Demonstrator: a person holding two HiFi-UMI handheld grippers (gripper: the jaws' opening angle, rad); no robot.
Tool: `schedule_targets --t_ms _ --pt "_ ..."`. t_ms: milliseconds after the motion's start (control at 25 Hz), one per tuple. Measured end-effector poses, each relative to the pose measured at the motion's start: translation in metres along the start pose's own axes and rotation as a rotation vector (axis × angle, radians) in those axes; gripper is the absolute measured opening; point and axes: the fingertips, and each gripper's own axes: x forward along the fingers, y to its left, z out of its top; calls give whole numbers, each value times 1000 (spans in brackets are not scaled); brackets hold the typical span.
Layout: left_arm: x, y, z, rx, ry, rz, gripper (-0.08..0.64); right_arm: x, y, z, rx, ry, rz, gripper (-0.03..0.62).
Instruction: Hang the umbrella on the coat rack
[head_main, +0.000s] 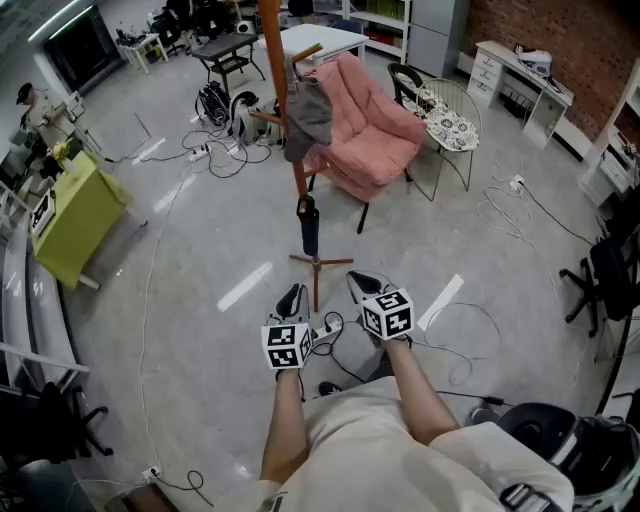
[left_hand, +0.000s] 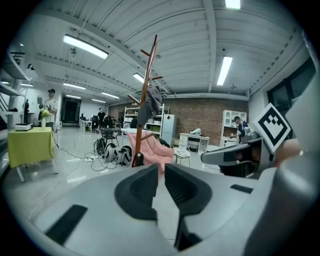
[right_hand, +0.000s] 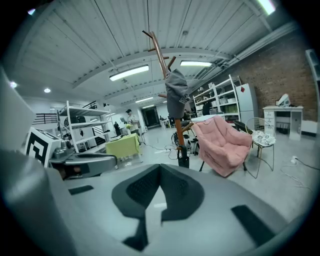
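Note:
The wooden coat rack (head_main: 297, 160) stands on the floor ahead of me, with a grey garment (head_main: 308, 118) on an upper peg. A dark folded umbrella (head_main: 309, 228) hangs low against the pole, above the rack's feet. It also shows as a dark shape by the pole in the left gripper view (left_hand: 137, 159) and the right gripper view (right_hand: 183, 161). My left gripper (head_main: 292, 298) is short of the rack, jaws all but together, nothing between them. My right gripper (head_main: 362, 284) is beside it, jaw tips touching, empty.
A pink armchair (head_main: 365, 125) sits just behind the rack, a wire chair (head_main: 445, 120) to its right. A yellow-green table (head_main: 75, 205) is at the left. Cables and a power strip (head_main: 325, 329) lie near my feet. An office chair (head_main: 610, 275) stands at the right.

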Motion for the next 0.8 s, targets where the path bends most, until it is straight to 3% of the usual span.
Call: schedule_targets --t_ms 120,320,800 --pt "0 1 -3 -26 7 -16 8 0 0 -1 3 -3 -6 5" --pt "0 -4 -2 -24 2 -35 8 -2 -1 -10 11 5 -14 3" --pt "2 9 -10 -1 29 16 8 6 2 -11 -2 14 -11 3"
